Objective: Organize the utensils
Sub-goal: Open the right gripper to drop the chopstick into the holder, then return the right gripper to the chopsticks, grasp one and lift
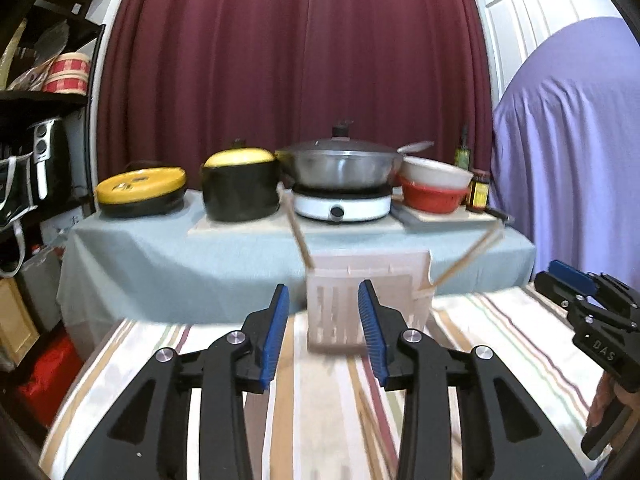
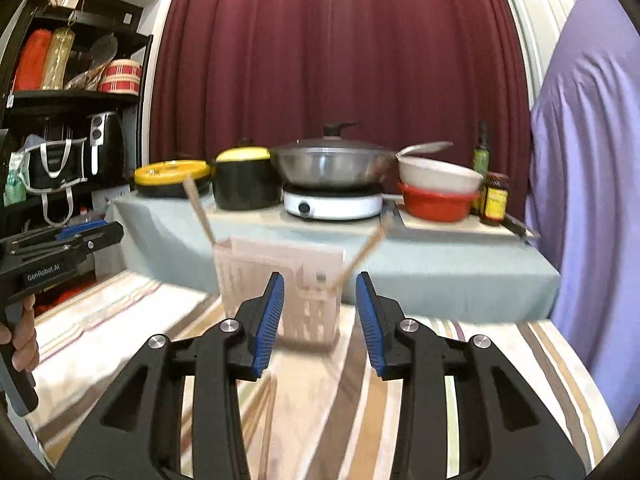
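Both sets of fingers are parted with nothing between them: left gripper (image 1: 323, 292), right gripper (image 2: 320, 282). The slotted utensil holder (image 1: 368, 308) stands centre frame on the striped counter (image 1: 500, 332), just past the fingertips. One chopstick (image 1: 298, 232) leans out its left corner, another (image 1: 466, 258) out its right (both blurred). More chopsticks (image 2: 266, 412) lie on the cloth, lower centre of the right wrist view.

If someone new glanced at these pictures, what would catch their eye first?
Probably the pale slotted utensil holder on the striped cloth, with a chopstick leaning out at each side. Behind it, the lidded wok sits on a white cooker before the maroon curtain.
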Motion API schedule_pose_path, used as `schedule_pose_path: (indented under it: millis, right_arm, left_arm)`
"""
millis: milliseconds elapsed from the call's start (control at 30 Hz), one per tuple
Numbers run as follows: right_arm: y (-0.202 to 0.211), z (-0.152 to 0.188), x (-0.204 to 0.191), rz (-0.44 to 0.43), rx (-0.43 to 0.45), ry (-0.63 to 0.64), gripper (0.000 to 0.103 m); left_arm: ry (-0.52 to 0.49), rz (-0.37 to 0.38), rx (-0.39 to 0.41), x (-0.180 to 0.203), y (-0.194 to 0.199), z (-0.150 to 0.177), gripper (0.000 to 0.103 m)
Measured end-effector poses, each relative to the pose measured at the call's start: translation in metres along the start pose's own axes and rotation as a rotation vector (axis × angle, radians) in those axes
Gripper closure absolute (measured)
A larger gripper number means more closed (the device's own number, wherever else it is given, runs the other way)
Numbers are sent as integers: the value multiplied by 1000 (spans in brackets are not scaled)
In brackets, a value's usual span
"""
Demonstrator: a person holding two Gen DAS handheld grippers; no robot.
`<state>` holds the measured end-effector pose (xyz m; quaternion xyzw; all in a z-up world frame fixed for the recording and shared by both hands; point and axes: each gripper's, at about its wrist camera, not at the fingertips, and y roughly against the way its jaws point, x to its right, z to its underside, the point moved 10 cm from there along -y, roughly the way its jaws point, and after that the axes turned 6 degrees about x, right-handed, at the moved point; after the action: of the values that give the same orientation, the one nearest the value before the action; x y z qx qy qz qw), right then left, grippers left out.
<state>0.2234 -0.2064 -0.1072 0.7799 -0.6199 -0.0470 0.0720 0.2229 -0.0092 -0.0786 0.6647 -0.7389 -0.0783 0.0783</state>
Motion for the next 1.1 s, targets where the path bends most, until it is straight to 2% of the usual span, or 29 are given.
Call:
schedule_pose_path:
  millis: [367, 567, 867, 967, 1100]
  right_arm:
    - [67, 97, -10, 11, -123, -6, 66]
    - [83, 129, -21, -5, -160, -8, 66]
    - [88, 170, -46, -67, -222, -6, 68]
    - [84, 182, -51, -76, -250, 2, 72]
    - [78, 192, -51, -80, -281, 2, 88]
  left_arm:
    - [15, -36, -93, 7, 48, 83, 66]
    - [27, -43, -159, 8, 62, 120, 66]
    - [50, -49, -210, 9, 79, 157, 66]
    - [55, -36, -211, 13, 82, 162, 66]
    - [41, -1, -229, 25, 86, 171, 66]
